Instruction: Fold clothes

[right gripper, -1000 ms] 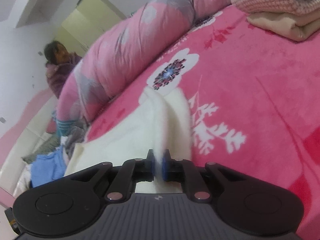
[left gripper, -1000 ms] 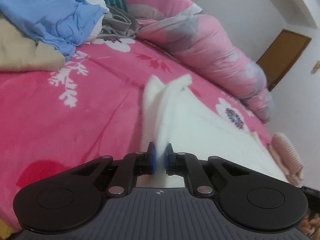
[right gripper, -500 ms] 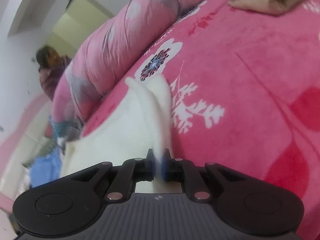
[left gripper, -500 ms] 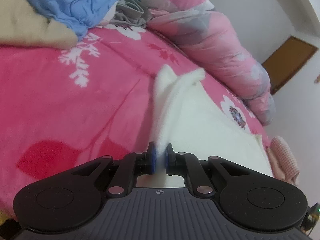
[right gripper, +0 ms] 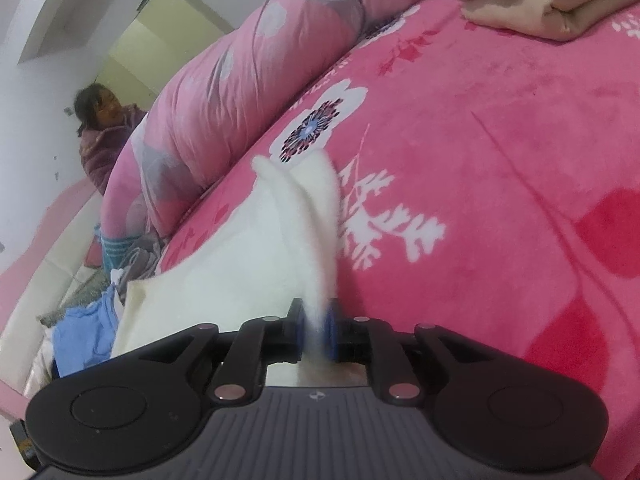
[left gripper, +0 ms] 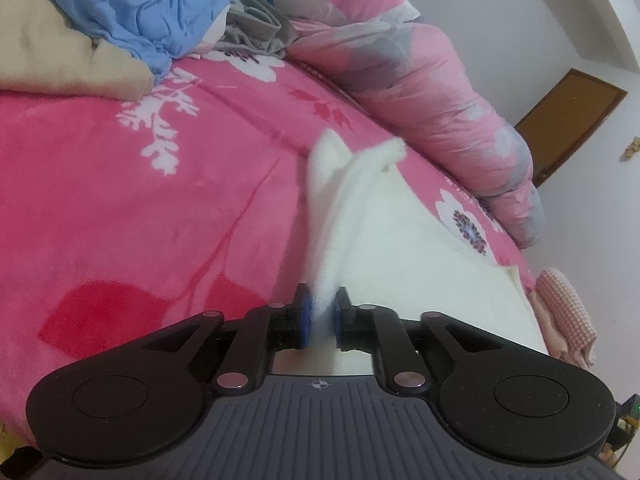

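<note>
Clearly mid-fold: the left gripper [left gripper: 320, 316] and right gripper [right gripper: 315, 334] each clamp an edge of the white garment [left gripper: 400, 240], lifted above the bed [left gripper: 160, 220]. Folded pieces [right gripper: 540, 4] lie aside; a pile [left gripper: 132, 20] waits.

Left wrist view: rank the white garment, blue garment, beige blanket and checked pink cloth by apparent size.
1. white garment, nearest the camera
2-3. beige blanket and blue garment, alike, both cropped
4. checked pink cloth

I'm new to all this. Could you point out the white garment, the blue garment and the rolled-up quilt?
white garment [left gripper: 384, 236]: left wrist view, its flat middle.
blue garment [left gripper: 160, 12]: left wrist view, its crumpled top.
rolled-up quilt [right gripper: 224, 92]: right wrist view, its pink side.
</note>
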A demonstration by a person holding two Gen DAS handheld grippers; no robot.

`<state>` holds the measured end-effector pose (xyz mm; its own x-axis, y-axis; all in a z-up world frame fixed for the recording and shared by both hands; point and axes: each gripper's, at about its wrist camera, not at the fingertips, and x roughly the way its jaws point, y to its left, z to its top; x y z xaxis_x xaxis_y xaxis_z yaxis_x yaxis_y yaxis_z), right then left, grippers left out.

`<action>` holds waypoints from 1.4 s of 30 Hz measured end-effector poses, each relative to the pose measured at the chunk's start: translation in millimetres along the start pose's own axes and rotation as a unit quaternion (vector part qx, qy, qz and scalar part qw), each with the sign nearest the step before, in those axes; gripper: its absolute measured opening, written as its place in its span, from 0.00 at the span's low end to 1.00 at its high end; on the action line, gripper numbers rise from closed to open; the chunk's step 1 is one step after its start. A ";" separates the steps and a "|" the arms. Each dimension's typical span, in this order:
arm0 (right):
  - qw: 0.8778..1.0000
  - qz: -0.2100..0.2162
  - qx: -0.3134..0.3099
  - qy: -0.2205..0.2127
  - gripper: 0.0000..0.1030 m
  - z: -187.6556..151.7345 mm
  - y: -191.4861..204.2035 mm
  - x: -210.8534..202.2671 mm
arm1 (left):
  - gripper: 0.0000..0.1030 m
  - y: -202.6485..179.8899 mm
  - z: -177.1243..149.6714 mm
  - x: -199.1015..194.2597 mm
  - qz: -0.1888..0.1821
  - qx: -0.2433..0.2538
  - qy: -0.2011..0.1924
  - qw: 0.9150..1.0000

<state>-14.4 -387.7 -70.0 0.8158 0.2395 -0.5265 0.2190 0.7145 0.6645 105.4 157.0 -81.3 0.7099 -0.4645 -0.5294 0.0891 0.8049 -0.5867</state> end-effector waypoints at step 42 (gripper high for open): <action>0.953 -0.065 -0.295 0.020 0.37 125.6 76.7 182.8 | 0.37 -84.4 95.1 172.2 0.079 0.218 0.015 0.973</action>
<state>218.8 -371.7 -48.6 0.7790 0.1393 -0.6114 -0.0311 0.9824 0.1841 286.6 44.2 -64.7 0.7183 -0.3275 -0.6138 0.2731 0.9442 -0.1842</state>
